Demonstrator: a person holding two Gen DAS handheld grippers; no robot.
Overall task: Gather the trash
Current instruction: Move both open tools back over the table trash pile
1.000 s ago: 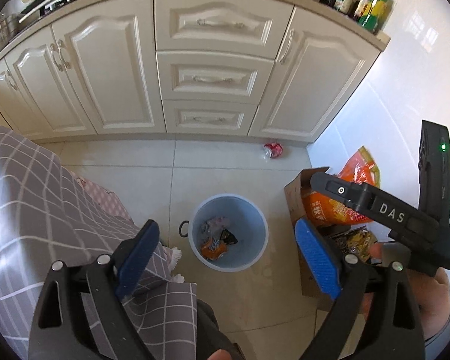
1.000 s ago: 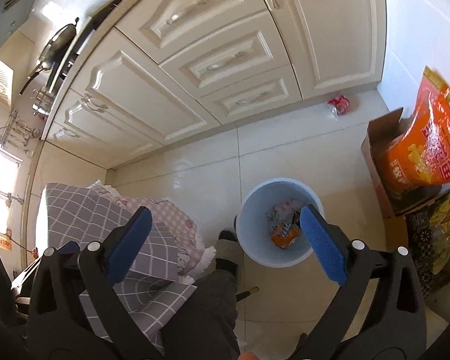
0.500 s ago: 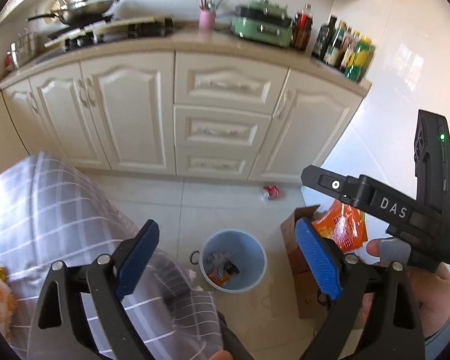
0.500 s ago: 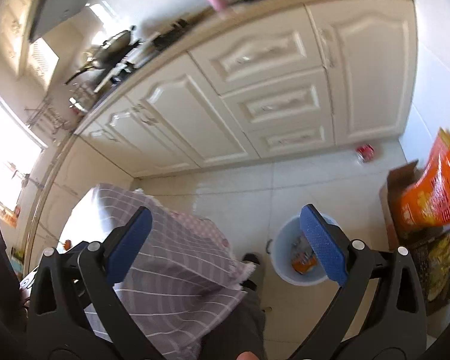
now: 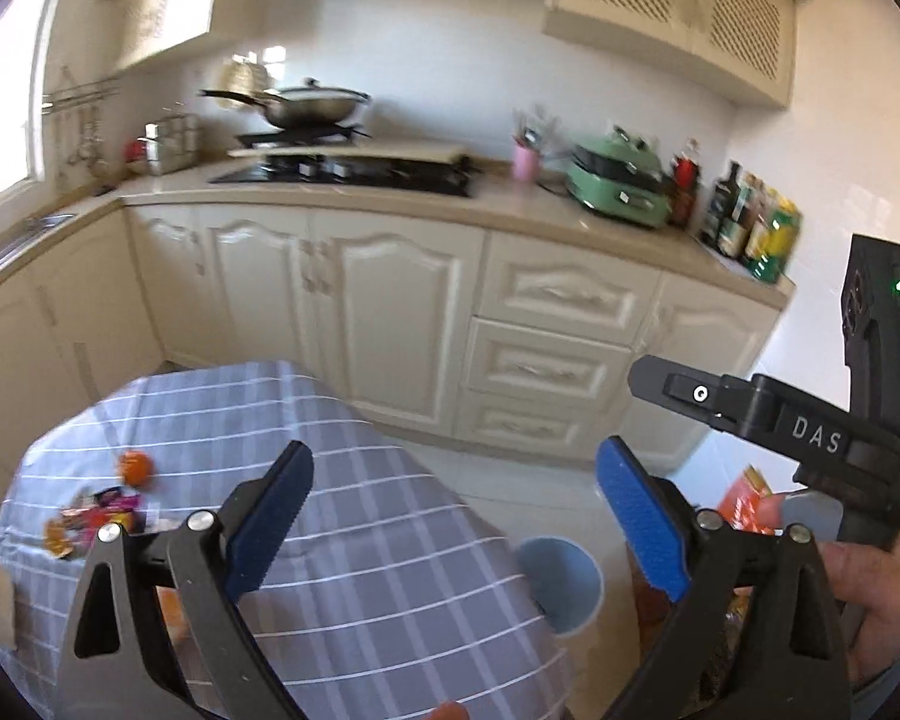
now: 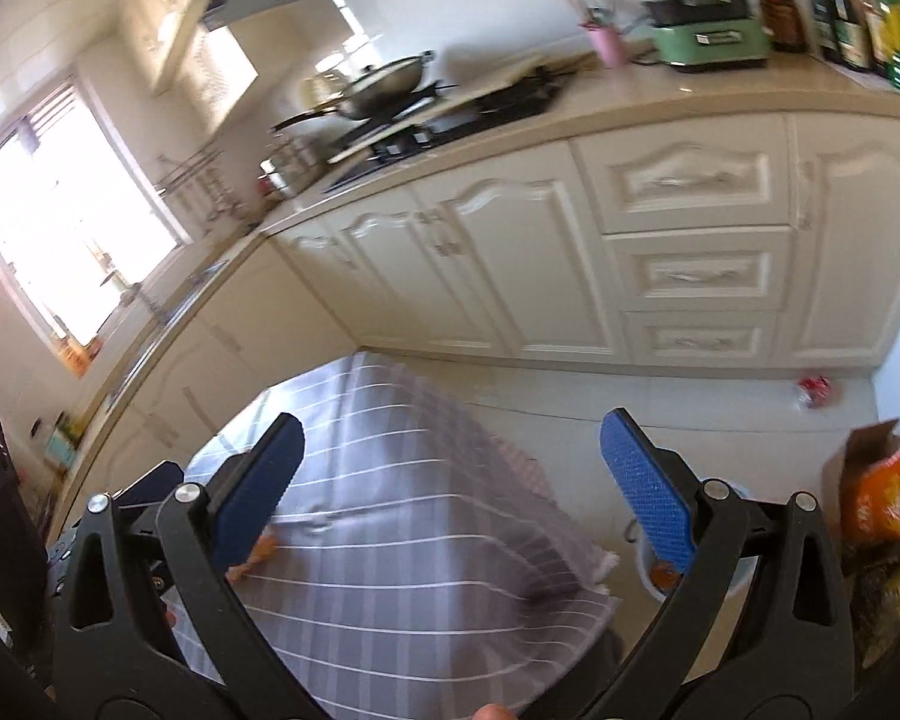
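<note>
Left wrist view: we see the left tongs [image 5: 453,513] spread wide, blue pads far apart, nothing between them, touching nothing. They hang over the tabletop [image 5: 354,516] with its grey checked cloth. In the same view the right tongs' body shows at the right edge, held by a hand [image 5: 882,606].

Right wrist view: the right tongs [image 6: 450,492] are also wide open and empty, above the same cloth.

Trash: we spot a cluster of colourful wrappers [image 5: 93,519] lying on the cloth at the left side of the tabletop, with a small orange round thing [image 5: 135,468] just beside them; blurred, so we cannot tell exactly what it is. A red crumpled scrap [image 6: 815,390] lies on the floor near the foot of the cream cabinets, well apart from the rest.

Containers: a light blue bin [image 5: 561,588] stands on the floor just past the tabletop's edge, mostly hidden from both cameras; through the right tongs we glimpse something orange inside. A cardboard box [image 6: 864,450] sits near the wall with an orange bag [image 6: 894,498] sticking out of it.
</note>
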